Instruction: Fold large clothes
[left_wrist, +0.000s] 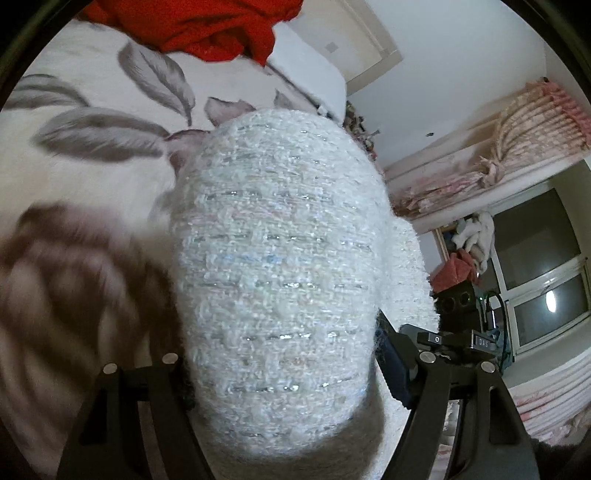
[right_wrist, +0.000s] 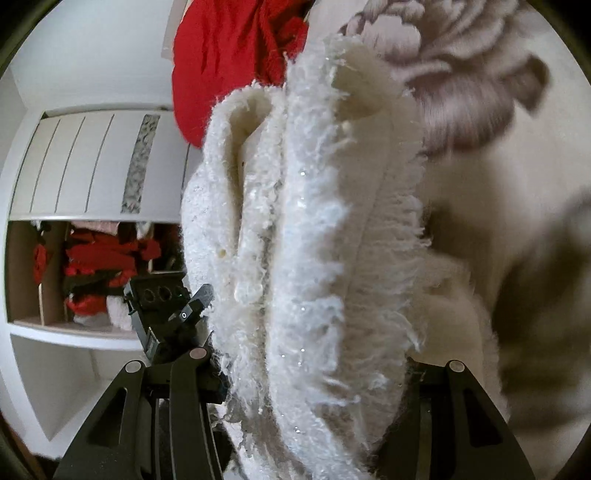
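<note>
White fuzzy garment filled centre of left wrist view, blocked gap between left gripper arms. Open bedspread lay at left and upper left. Red clothing heap barred top edge. Other gripper sat close at lower right.

Right wrist view: same garment's fringed folds blocked centre; red heap top centre; other gripper crowded lower left; bare bedspread at right.

Even, soft indoor light; a lamp's glare on the dark window pane at three o'clock; floral bedspread motion-blurred; fisheye bends edges into black corners
</note>
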